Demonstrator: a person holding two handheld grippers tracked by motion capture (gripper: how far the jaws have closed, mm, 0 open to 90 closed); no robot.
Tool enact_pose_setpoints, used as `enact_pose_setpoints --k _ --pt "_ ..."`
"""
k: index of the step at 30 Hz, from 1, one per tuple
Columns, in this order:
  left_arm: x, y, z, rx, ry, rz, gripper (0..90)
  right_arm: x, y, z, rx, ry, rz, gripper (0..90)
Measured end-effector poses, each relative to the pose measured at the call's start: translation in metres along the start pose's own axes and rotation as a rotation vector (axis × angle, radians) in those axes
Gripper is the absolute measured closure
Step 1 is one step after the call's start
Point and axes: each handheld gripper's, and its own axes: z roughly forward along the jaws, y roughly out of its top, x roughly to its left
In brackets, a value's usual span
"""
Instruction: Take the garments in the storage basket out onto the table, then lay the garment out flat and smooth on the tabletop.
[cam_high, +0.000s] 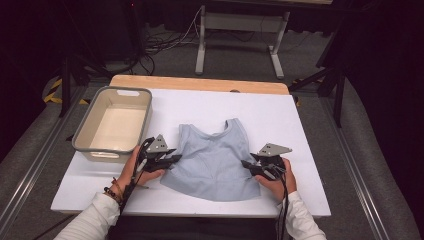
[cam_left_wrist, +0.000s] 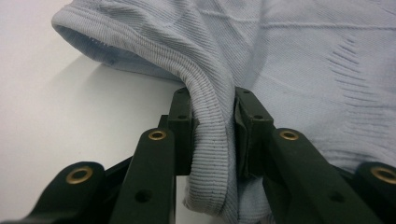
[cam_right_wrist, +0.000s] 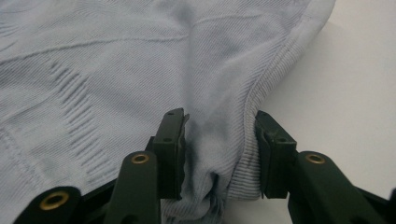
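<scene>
Jaws of both grippers, left gripper (cam_high: 172, 159) and right gripper (cam_high: 246, 164), straddle vest (cam_high: 212, 160) edges.

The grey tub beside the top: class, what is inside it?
The tub shows a bare pale floor with nothing in it; its near wall hides the nearest strip of that floor.

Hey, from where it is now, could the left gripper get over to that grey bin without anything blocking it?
Probably yes. The grey bin stands just beyond the left gripper, with only bare white table between them. But its jaws are clamped on the ribbed edge of the light blue top, so the garment would trail along.
</scene>
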Motion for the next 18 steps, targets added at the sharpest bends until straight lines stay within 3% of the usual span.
enact_pose_setpoints --k 10,12,18 --pt "-0.0036 0.0022 0.0013 -0.002 0.022 0.008 68.3 0.0001 0.0028 -0.0027 0.016 0.004 -0.03 56.4" --pt "-0.003 0.0023 0.0012 -0.007 0.029 0.009 64.7 0.0001 0.0033 -0.0034 0.015 -0.001 -0.032 50.7" --pt "-0.0051 0.0054 -0.0005 -0.029 0.049 0.013 51.0 -0.003 0.0079 -0.0072 -0.019 -0.005 -0.021 44.6"
